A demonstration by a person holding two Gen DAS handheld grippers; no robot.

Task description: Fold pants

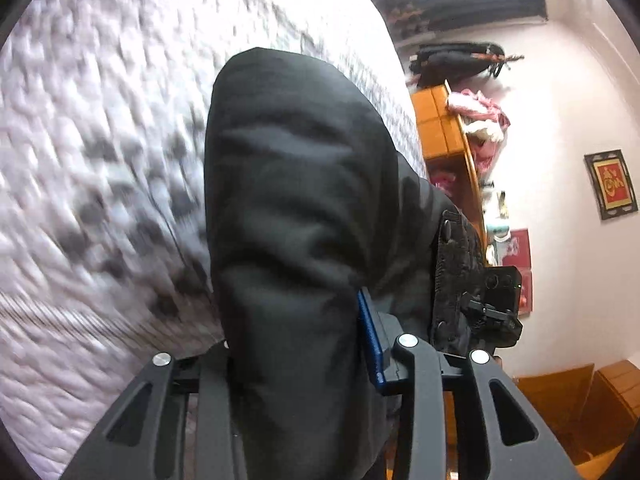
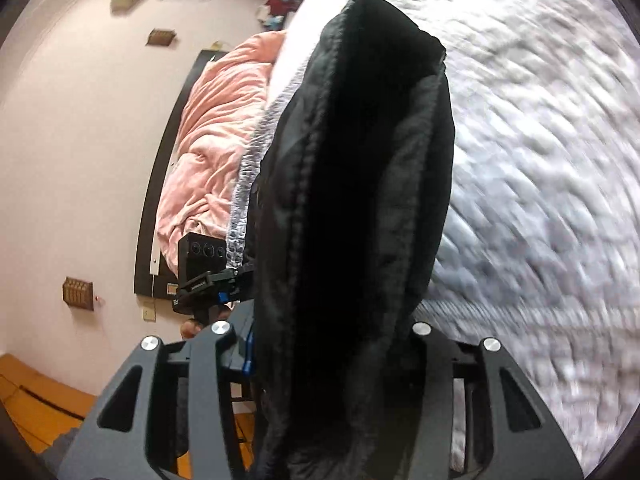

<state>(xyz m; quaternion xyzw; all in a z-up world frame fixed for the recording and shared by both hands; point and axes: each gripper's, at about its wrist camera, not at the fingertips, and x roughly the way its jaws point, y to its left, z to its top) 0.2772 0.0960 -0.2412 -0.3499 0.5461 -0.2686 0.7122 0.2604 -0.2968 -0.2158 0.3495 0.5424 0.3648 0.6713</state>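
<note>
A white quilted bedspread (image 1: 100, 160) with a grey speckled pattern covers the bed, blurred in both wrist views. The black soft-fabric pants (image 1: 296, 208) hang in a thick bunched fold above the bed, gathered between the jaws of both tools. The left hand-held gripper (image 1: 304, 360) is clenched on the pants, cloth filling the space between its dark fingers and a blue pad showing beside the fabric. The right hand-held gripper (image 2: 332, 340) likewise grasps the pants (image 2: 352, 200), which rise as a dark ridge from its jaws. Along the bed's far edge in the right wrist view lies a crumpled pink blanket (image 2: 212, 128) against a dark headboard (image 2: 160, 200). The walls are pale pink; one carries a red-and-gold framed picture (image 1: 610, 184). An orange wooden cabinet (image 1: 440, 124) stands beside the bed, with pink clothes heaped on it, and the floor is orange wood (image 1: 580, 408).
</note>
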